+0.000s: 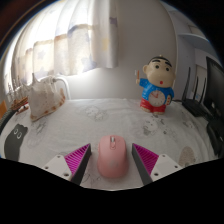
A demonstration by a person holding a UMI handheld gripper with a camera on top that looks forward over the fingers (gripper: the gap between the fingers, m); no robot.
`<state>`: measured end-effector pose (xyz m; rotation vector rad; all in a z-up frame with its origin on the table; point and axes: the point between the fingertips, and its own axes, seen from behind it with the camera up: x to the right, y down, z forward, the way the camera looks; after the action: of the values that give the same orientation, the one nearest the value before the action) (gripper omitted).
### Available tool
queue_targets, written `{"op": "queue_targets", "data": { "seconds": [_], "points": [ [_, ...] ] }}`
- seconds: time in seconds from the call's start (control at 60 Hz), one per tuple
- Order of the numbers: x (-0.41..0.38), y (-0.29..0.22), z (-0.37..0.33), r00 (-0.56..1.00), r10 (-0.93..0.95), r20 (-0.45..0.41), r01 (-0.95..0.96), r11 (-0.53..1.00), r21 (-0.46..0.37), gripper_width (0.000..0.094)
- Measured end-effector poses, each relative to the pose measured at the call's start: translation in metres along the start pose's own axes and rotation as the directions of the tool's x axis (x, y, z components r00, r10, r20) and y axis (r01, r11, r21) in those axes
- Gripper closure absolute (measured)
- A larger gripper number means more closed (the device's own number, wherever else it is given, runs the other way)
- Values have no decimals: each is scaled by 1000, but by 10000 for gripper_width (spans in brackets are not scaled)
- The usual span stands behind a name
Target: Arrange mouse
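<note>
A pink computer mouse (pixel 111 157) lies on the white patterned tablecloth (pixel 80 125), between my gripper's two fingers. My gripper (pixel 112 160) is open: the pink-padded left finger (pixel 78 159) and right finger (pixel 148 158) stand to either side of the mouse with a gap on each side. The mouse rests on the table on its own, its wheel end pointing away from me.
A cartoon boy figure (pixel 156 84) in a blue shirt stands beyond the fingers to the right. A pale bag-like object (pixel 44 96) sits at the far left. Dark objects (pixel 208 95) line the right side. Curtained windows (pixel 70 45) lie behind the table.
</note>
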<state>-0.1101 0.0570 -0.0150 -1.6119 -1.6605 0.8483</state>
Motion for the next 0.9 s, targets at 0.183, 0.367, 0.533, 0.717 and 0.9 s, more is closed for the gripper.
{"op": "queue_targets", "data": {
  "seconds": [0.183,0.367,0.533,0.717,0.9],
  "points": [
    [0,-1,4,1000,12,2,-12,1000,-13,253],
    [7,-18,-10,998,16,-56,-16,1000,-6,555],
    [-64,-66,-62,999,25,36,-25,1000,10,556],
    [-225,-92,-111,973,15,230,-17,1000,8,556],
    [-357,-57,-119,939,-16,342,27,999,-28,558]
  ]
}}
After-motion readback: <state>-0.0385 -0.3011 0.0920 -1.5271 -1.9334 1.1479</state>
